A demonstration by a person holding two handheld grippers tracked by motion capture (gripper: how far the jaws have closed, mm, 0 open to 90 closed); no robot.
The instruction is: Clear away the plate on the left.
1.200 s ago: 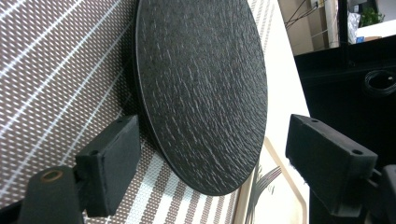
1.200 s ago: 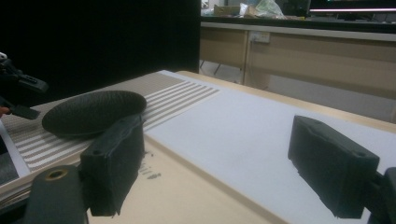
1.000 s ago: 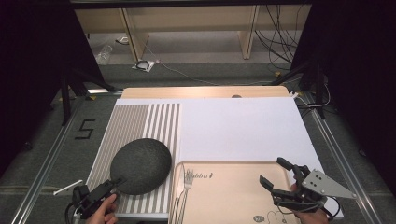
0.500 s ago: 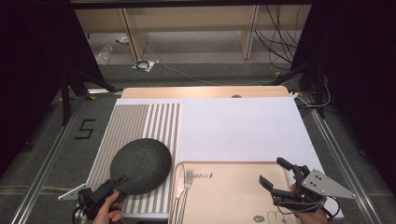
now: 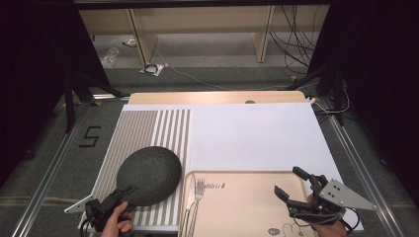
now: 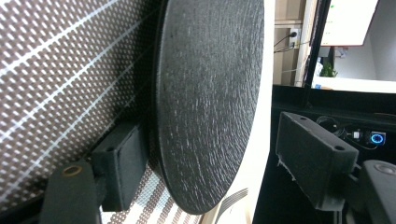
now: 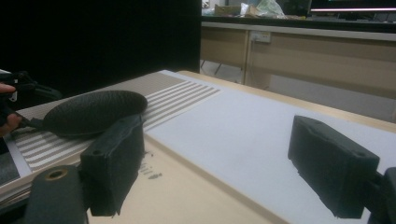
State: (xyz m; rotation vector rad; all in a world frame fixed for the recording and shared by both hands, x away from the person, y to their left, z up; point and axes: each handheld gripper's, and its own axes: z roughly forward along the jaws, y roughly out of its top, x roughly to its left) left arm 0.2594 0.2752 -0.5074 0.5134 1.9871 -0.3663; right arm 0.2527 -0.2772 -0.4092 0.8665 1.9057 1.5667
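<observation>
While the left tool [image 5: 129,191] closes, unclamped, around the dark plate's [image 5: 148,175] rim, the right tool [image 5: 296,185] gapes empty.

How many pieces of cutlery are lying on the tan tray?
2. A fork and a knife lie side by side along the left edge of the tan tray, just right of the dark round plate. Their lower ends run out of frame.

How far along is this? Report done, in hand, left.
Done: the fork lies on the tray. In hand: the left hand-held gripper has just been closing its jaws around the black plate, not yet pressing. Left: probably lifting it; the right hand-held gripper hovers open.
</observation>
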